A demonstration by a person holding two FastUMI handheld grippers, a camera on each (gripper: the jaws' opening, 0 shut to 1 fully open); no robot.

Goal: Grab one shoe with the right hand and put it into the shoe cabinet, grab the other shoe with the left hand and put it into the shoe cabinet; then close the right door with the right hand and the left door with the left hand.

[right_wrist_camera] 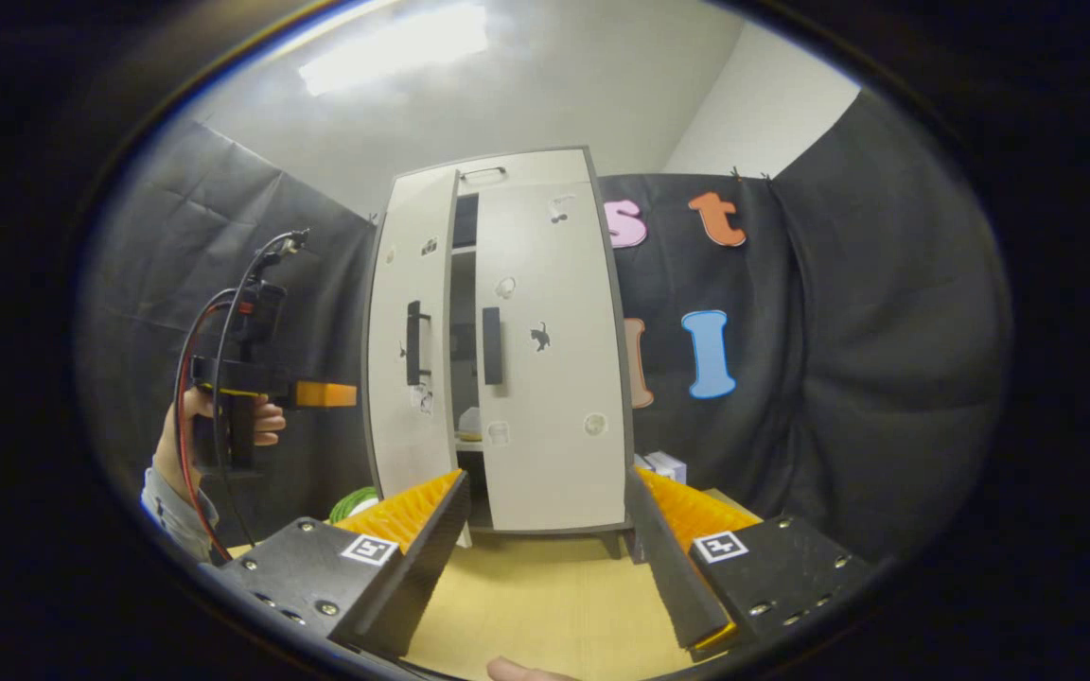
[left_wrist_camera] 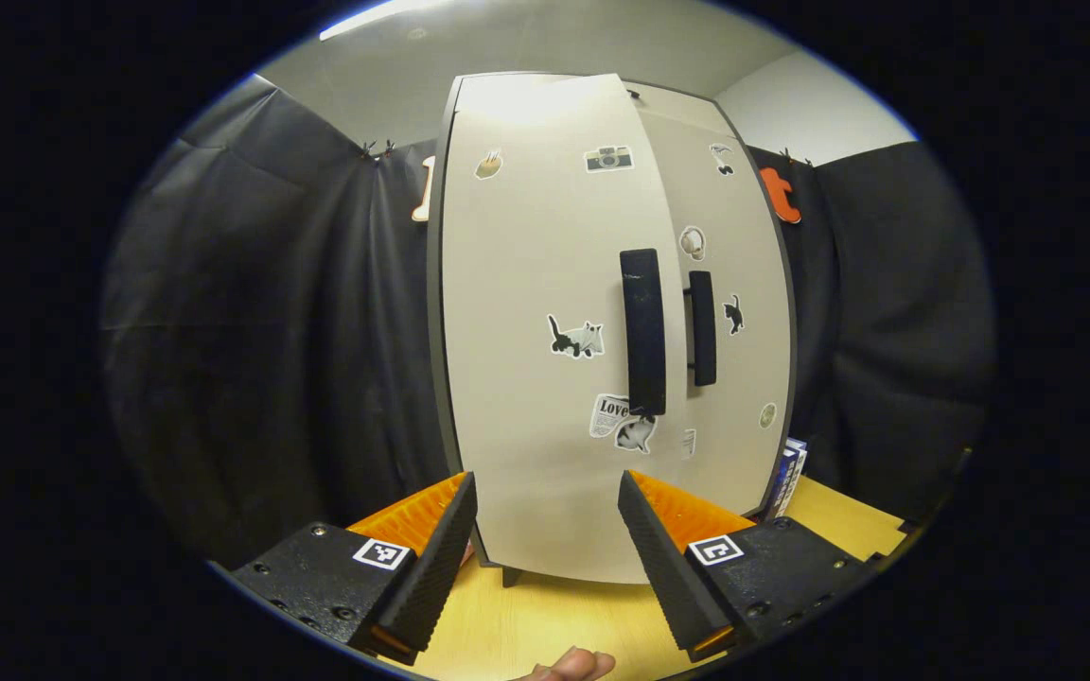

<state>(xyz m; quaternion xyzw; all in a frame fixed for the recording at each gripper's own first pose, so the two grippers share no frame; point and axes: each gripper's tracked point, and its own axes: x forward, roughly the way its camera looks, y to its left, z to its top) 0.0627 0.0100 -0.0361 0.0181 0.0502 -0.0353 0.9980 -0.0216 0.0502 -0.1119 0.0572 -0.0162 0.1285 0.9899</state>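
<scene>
The white shoe cabinet stands on the wooden table with stickers on both doors. Its left door hangs ajar, its black handle just ahead of my open left gripper, which holds nothing. The right door sits almost flush, with a handle of its own. Through the dark gap between the doors a pale shoe-like shape rests on a shelf. My right gripper is open and empty, farther back from the cabinet. A hand holds the left gripper near the left door's outer edge.
A small blue and white box stands at the cabinet's right foot, also seen as the box. Something green lies at the cabinet's lower left. Black cloth walls close in on both sides. A thumb shows at the bottom edge.
</scene>
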